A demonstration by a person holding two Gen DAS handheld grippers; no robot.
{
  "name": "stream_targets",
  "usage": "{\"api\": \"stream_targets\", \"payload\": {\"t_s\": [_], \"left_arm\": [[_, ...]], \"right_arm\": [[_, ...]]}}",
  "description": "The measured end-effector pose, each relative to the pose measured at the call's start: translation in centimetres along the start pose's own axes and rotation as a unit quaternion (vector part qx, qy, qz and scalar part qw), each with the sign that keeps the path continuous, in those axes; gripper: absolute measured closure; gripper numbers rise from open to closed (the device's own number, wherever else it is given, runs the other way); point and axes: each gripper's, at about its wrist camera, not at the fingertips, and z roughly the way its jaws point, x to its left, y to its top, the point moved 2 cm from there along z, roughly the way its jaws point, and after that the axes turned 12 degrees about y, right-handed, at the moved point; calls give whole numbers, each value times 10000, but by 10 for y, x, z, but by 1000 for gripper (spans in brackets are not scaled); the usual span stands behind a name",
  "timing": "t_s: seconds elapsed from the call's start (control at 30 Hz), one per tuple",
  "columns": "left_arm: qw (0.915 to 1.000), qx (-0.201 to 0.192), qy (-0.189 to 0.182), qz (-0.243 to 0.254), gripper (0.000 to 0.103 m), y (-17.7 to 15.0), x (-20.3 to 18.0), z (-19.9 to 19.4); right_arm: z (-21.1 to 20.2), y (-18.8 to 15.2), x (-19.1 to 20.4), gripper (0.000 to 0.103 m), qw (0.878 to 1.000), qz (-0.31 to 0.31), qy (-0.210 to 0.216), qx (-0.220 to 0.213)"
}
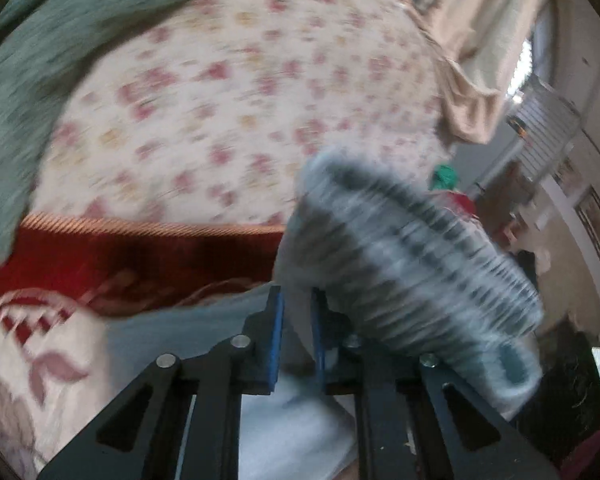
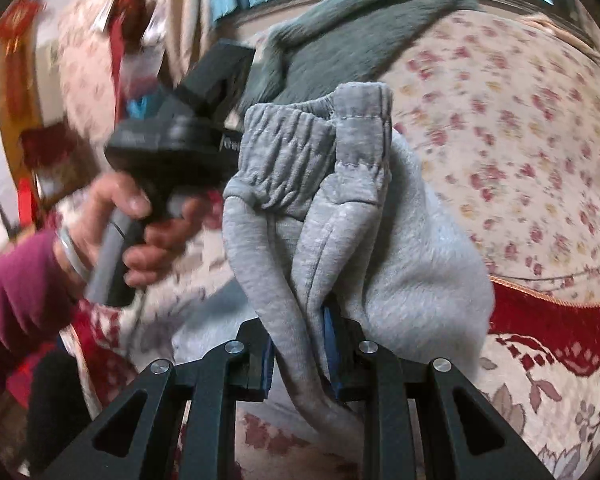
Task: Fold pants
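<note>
Underneath everything: a cream bedcover printed with small pink and yellow flowers, spread wide across both views. A red blanket with a cream leaf pattern and ribbed orange edging overlaps its near side. A dark grey-green fuzzy cloth lies over the far part of the bedcover.

The light grey fleece pants with an elastic ribbed waistband are lifted clear of the bedding, bunched and hanging in folds. Waistband stands uppermost in the right wrist view, gathered and turned toward the camera; the fabric drops from it straight down between the fingers.

Right gripper: black fingers with blue pads, clamped on a thick fold of the pants, cloth draping over the right finger.

Left gripper: blue pads nearly together, pinching a thin layer of the pale grey cloth; the ribbed waistband bulges just right of the fingers, blurred.

In the right wrist view, the left hand with a magenta sleeve and a silver bangle grips the grey handle, touching the pants' left edge.
</note>
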Motion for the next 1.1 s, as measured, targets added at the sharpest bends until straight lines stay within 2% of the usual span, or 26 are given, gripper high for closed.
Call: {"api": "stream_targets", "payload": {"t_s": [0.13, 0.27, 0.47, 0.5, 0.57, 0.6, 0.63, 0.73, 0.8, 0.87, 0.93, 1.1], "left_arm": [[9983, 39, 410, -421, 91, -23, 50, -9], [9956, -93, 572, -732, 91, -30, 80, -30], [9963, -446, 565, -477, 91, -18, 62, -62], [9965, -492, 527, -417, 86, -16, 54, -66], [9974, -547, 362, -300, 69, -10, 33, -72], [9977, -567, 282, -253, 54, -9, 24, -74], [9979, -599, 156, -164, 46, -6, 11, -76], [9983, -573, 87, 99, 44, -2, -16, -74], [9983, -500, 182, 247, 42, -4, -32, -66], [9985, -397, 269, 255, 40, -6, -37, -58], [9988, -328, 303, 214, 40, -10, -40, -50], [9976, -310, 559, 270, 39, -18, -44, -43]], "right_arm": [[34, -15, 15, 79, 9981, -370, -255, 433], [54, -29, 37, 79, 9897, -1034, -668, 726], [62, -40, 59, 79, 9733, -1798, -1016, 1005], [60, -39, 62, 79, 9729, -1829, -993, 1004], [61, -37, 62, 79, 9729, -1862, -951, 992], [64, -36, 62, 79, 9720, -1891, -954, 1017], [66, -37, 62, 79, 9707, -1940, -974, 1027], [69, -40, 63, 75, 9721, -1930, -1002, 878], [61, -40, 58, 67, 9808, -1586, -910, 678], [51, -37, 54, 33, 9903, -1208, -444, 519], [41, -34, 55, 27, 9941, -1025, -161, 311], [17, -30, 56, 27, 9959, -877, 98, 202]]}}
